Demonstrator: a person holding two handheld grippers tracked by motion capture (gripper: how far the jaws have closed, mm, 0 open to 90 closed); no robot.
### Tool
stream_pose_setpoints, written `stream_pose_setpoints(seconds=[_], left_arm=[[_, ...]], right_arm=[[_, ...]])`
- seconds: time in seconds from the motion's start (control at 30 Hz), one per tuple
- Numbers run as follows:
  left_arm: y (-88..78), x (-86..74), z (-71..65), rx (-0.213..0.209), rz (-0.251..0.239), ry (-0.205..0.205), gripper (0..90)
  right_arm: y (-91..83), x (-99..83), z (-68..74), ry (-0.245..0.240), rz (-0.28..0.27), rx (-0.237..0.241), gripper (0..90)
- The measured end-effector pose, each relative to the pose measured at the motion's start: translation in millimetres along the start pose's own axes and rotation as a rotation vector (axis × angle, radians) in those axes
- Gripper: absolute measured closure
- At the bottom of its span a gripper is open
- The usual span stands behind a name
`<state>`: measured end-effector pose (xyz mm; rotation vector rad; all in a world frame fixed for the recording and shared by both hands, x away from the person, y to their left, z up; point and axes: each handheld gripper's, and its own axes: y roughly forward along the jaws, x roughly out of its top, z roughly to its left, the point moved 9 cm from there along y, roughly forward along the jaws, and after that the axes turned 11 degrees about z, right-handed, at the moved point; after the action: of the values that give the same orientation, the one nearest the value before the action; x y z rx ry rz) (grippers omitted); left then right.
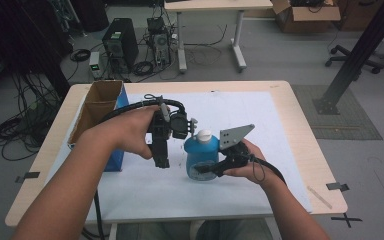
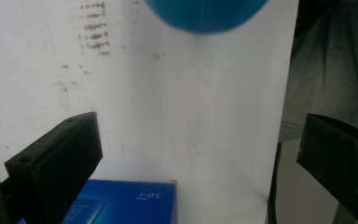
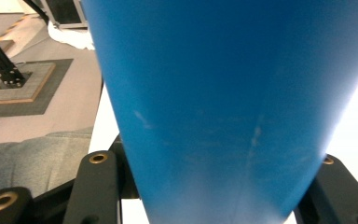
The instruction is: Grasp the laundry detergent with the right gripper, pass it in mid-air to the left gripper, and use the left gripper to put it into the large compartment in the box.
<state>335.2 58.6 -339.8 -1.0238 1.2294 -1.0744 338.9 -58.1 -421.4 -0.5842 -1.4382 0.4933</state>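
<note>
A blue bottle (image 1: 201, 156) with a white cap (image 1: 204, 134) stands upright on the white sheet (image 1: 260, 130) near the table's middle. My right gripper (image 1: 208, 170) comes in from the right and is shut on the bottle's lower body. In the right gripper view the bottle (image 3: 223, 102) sits between the two black jaws of the right gripper (image 3: 209, 191). My left gripper (image 1: 161, 161) hangs pointing down just left of the bottle, apart from it. In the left gripper view the left gripper (image 2: 200, 140) is open with only white sheet between its jaws, and the bottle (image 2: 205, 14) is at the top.
An open cardboard box with blue sides (image 1: 99, 107) stands at the table's left edge; its blue face (image 2: 126, 200) lies close under the left gripper. Beyond the table, computers and cables (image 1: 122, 47) cover the floor. A black post (image 1: 352, 60) rises at the right.
</note>
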Motion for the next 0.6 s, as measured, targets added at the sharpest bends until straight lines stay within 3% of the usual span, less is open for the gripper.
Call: stream_pose_setpoints(seconds=[0.6], left_arm=[[-7.2,8.2,-7.5,-0.018,-0.006,0.017,0.2]], right_arm=[[30.7,13.0,6.1,-0.025,-0.026,0.038,46.0]])
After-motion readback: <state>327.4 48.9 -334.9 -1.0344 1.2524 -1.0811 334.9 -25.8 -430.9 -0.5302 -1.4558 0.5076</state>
